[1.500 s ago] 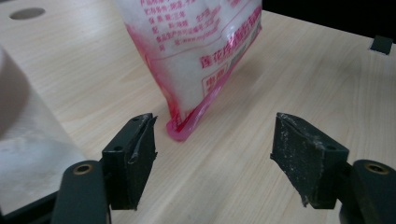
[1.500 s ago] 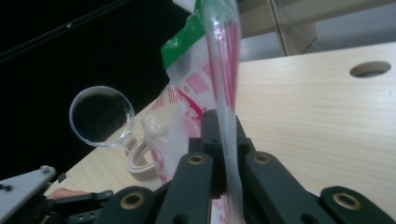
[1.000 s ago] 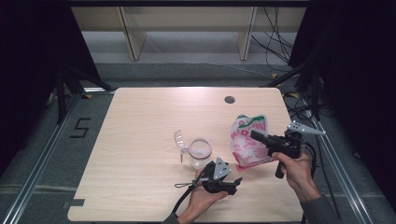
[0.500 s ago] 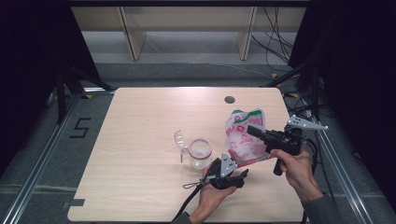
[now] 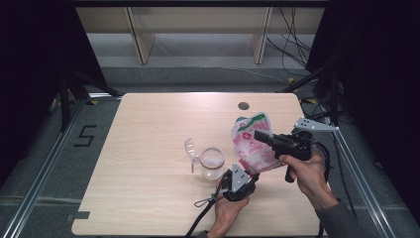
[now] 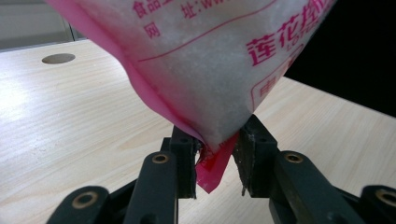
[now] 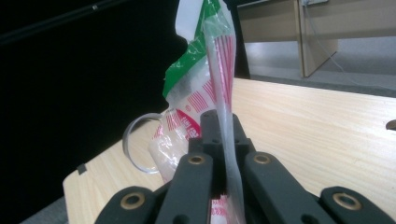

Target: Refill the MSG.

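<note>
From above, the pale wood table [image 5: 148, 163] stands on grey floor with shelf legs beyond; the bag [image 5: 251, 144] hangs right of the jar [image 5: 212, 162], pinched near its top by the right gripper [image 5: 258, 135]. In the left gripper view, the left gripper [image 6: 215, 156] has just been closing and its jaws, fairly narrow, touch the bag's bottom corner. In the right gripper view, jaws are clamped tight on the bag's film, the jar's rim behind it.

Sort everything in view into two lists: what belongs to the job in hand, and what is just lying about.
In the job:
- pink and white bag of white grains
- right gripper, clamped on the bag's upper edge
- left gripper, jaws just closing around the bag's bottom corner
- glass jar, open, beside the bag
- jar lid

Lying about:
- wooden shelving behind the table
- cables on the floor
</note>
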### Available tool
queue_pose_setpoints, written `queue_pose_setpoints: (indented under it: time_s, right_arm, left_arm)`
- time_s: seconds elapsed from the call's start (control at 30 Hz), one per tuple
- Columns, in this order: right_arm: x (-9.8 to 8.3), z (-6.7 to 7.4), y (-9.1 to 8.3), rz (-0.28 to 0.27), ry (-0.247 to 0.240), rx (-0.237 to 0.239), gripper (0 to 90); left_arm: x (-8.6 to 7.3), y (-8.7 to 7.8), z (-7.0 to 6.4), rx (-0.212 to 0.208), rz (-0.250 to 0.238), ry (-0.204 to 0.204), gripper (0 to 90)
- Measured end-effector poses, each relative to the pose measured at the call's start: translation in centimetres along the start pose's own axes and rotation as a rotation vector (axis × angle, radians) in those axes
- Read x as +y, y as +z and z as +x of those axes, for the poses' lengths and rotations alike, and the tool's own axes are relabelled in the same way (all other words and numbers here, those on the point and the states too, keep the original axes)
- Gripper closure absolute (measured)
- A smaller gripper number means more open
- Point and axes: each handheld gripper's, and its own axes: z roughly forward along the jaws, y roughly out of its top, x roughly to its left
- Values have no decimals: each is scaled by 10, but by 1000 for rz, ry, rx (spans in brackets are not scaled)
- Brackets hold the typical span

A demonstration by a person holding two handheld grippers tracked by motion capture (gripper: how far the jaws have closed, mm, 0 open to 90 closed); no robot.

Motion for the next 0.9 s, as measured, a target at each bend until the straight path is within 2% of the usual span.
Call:
queue_pose_setpoints:
  time_s: [0.07, 0.1, 0.13, 0.17, 0.2, 0.23, 0.27, 0.33, 0.4, 0.43, 0.47, 0.5, 0.57, 0.7, 0.77, 0.8, 0.83, 0.87, 0.9]
  right_arm:
    - [2, 4, 5, 9, 16, 7, 900]
    - [4, 5, 7, 9, 3, -2, 900]
    - [5, 7, 9, 15, 5, 0, 900]
    - [7, 8, 13, 11, -8, 0, 900]
    - [8, 11, 15, 24, 7, -2, 900]
    - [9, 11, 16, 24, -2, 6, 900]
    - [11, 11, 18, 30, -15, -4, 900]
    - [12, 11, 21, 33, -43, -7, 900]
    - [12, 11, 23, 44, -27, -16, 900]
    - [13, 11, 23, 63, -32, -25, 900]
    - [13, 11, 25, 66, -38, -30, 900]
    - [13, 10, 27, 65, -49, -32, 900]
    - [13, 10, 30, 77, -23, -38, 900]
    - [15, 8, 37, 86, -60, -48, 900]
    - [15, 10, 42, 93, -64, -50, 900]
    - [16, 13, 43, 116, -47, -44, 900]
    - [16, 13, 46, 115, -75, -40, 900]
    - [16, 16, 47, 129, -51, -43, 900]
    - [16, 15, 50, 126, -86, -36, 900]
  left_arm:
    - [0, -1, 0, 7, -13, -19, 703]
    - [0, -2, 1, 7, -13, -19, 704]
    - [2, -4, 4, 23, 11, 16, 705]
    - [2, -4, 5, 25, 2, -11, 706]
    - [2, -4, 5, 27, 1, -18, 706]
    - [2, -4, 6, 9, -8, -26, 706]
    - [3, -6, 6, 14, -1, -21, 707]
    - [1, -3, 5, 4, -17, -50, 707]
    - [1, -1, 5, -12, -17, -67, 707]
    - [0, 1, 4, -22, -22, -77, 707]
    - [-1, 2, 3, -24, -18, -69, 708]
    - [-2, 5, 3, -32, -28, -85, 709]
    - [-2, 6, 3, -27, -27, -97, 709]
    - [-3, 8, 6, -33, -30, -104, 711]
    - [-3, 9, 7, -52, -44, -118, 711]
    - [-3, 9, 8, -54, -42, -115, 711]
    - [-3, 8, 8, -46, -37, -114, 711]
    - [-4, 9, 9, -57, -47, -121, 712]
    - [-3, 9, 9, -52, -43, -118, 712]
